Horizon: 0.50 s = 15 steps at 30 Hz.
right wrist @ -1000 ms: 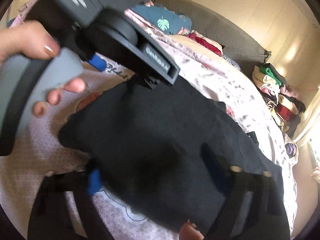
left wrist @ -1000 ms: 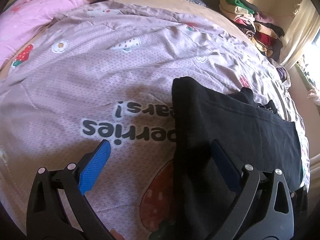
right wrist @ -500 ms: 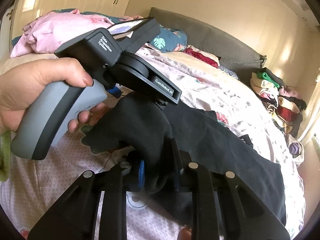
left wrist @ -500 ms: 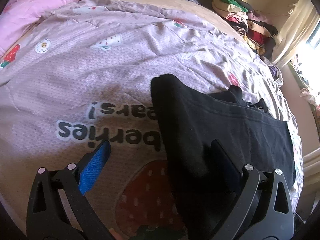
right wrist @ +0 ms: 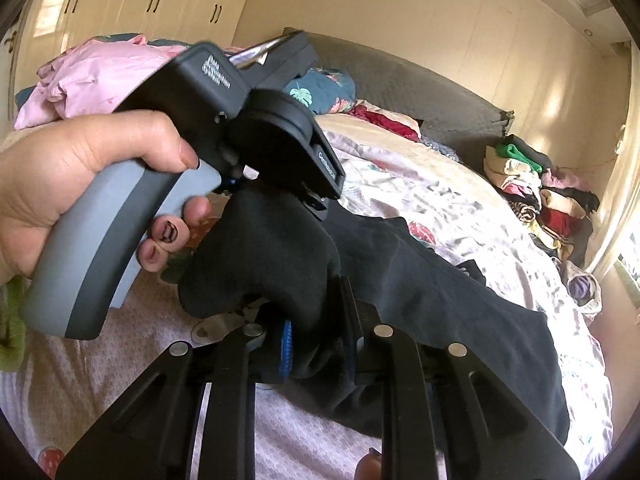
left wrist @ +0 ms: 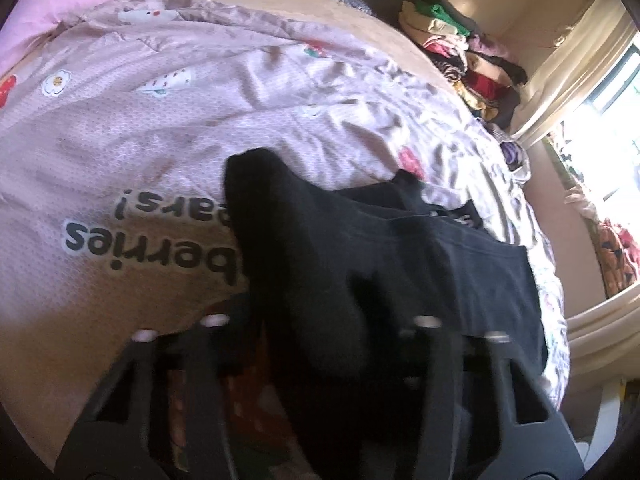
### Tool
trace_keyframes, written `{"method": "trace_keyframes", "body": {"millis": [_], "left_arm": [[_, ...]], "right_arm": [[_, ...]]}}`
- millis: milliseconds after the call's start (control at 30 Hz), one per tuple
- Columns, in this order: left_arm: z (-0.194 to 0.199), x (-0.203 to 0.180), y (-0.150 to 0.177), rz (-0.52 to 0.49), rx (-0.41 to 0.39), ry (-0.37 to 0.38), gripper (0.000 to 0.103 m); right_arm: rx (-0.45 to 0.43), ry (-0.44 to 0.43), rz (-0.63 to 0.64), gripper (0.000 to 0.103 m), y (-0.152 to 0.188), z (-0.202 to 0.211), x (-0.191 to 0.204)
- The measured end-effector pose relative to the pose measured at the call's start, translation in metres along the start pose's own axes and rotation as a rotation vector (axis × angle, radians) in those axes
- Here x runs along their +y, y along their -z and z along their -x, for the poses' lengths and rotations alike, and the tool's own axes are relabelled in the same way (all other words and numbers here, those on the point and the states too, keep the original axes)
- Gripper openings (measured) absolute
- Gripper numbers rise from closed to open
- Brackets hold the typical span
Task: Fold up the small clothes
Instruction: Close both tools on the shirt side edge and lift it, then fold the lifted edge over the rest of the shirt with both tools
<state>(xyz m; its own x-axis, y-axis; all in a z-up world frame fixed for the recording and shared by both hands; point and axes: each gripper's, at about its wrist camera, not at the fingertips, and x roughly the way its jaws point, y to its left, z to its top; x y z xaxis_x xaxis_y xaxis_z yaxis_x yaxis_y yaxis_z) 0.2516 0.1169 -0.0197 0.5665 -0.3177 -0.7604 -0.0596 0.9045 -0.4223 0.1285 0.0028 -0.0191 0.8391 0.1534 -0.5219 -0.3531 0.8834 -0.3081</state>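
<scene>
A black garment [left wrist: 420, 256] lies on the pink printed bedsheet [left wrist: 168, 120], its near end lifted. My left gripper [left wrist: 320, 320] has closed on a bunched fold of it; the frame is blurred and the cloth hides the pads. In the right wrist view the same garment [right wrist: 440, 288] stretches away over the bed. My right gripper [right wrist: 316, 344] is shut on its near edge, blue pads pressing the cloth. The left gripper's grey handle [right wrist: 112, 232], in a hand, hangs just above and left of that edge.
A stack of folded clothes [left wrist: 460, 48] sits at the bed's far right corner and shows in the right wrist view [right wrist: 536, 196]. A pink quilt [right wrist: 88, 76] and pillows lie at the head. A curtain and bright window [left wrist: 600, 92] are to the right.
My left gripper went from wide open to closed on the garment's fold. My right gripper, shut half a second ago, has lifted the near edge higher.
</scene>
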Motion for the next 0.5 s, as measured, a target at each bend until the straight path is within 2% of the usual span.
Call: {"method": "trace_keyframes", "body": {"millis": [33, 133, 500], "left_arm": [[0.003, -0.004, 0.000, -0.006, -0.010, 0.001, 0.021], [0.016, -0.017, 0.000, -0.012, -0.053, 0.023, 0.012], [0.045, -0.085, -0.004, -0.092, -0.122, 0.051, 0.009]], "right_arm": [[-0.006, 0.006, -0.003, 0.018, 0.000, 0.002, -0.002], [-0.018, 0.010, -0.040, 0.017, 0.001, 0.011, -0.010], [-0.066, 0.013, -0.229, 0.013, 0.011, 0.044, -0.062]]}}
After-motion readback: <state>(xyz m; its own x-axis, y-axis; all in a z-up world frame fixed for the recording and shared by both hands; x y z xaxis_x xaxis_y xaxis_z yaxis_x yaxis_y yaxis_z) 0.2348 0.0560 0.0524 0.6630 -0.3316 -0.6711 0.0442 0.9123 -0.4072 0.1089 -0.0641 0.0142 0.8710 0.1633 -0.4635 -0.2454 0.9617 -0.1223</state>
